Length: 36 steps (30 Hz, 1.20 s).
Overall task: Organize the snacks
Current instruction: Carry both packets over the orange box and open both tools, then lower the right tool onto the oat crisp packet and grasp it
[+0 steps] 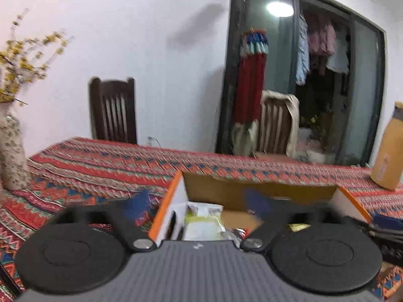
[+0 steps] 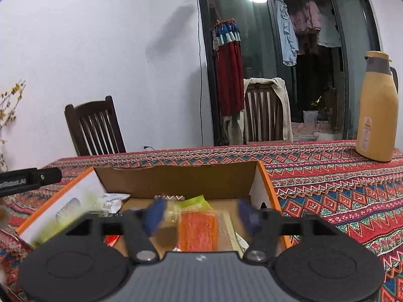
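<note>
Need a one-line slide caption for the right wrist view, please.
Right gripper open above a cardboard box of snack packets, an orange packet between its fingers, on a patterned tablecloth.

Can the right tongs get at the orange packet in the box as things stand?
Probably yes. The right tongs stand open above the open-topped box, and the orange packet lies on top between the fingers, uncovered.

One cardboard box (image 2: pixel 176 178), centre frame, on one patterned tablecloth (image 2: pixel 340 188). Two wooden chairs (image 2: pixel 95 128), left and centre. One yellow flask (image 2: pixel 377 110), right edge. One vase (image 1: pixel 11 151), left edge of the left wrist view. Snack packets (image 2: pixel 199 226) in the box: several, exact count unclear.
</note>
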Tool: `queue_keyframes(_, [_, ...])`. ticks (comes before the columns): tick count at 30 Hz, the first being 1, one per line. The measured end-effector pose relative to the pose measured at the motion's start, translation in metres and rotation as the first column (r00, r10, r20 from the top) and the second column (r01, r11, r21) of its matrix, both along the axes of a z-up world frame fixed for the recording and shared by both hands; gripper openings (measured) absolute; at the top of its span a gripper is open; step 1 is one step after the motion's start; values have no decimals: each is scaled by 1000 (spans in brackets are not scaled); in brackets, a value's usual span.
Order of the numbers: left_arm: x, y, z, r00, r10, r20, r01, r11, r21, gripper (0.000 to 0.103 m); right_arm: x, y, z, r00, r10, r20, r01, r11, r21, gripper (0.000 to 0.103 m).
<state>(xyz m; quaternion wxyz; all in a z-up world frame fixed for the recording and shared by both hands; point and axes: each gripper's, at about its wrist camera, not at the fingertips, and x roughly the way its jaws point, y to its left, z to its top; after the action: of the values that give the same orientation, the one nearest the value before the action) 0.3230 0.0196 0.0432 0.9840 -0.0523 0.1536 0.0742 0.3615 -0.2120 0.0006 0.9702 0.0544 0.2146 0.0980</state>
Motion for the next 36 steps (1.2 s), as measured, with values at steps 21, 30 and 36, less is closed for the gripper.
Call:
queue_keyframes(21, [-16,-2,6,999,12,37,-12,1000,2,103,-30,-7,16,992,-64,107,61,997,36,103])
queue_keyframes(30, [-40,-2,32,998,20,61,-20,1000,6,103,-38,-14,26,986,-83,145,75,996,57,103])
queue_keyframes(36, [-86,11,49,997,-17,74,16,1000,5,103,-54,-18,44,980,-74,184,60,995,82,103])
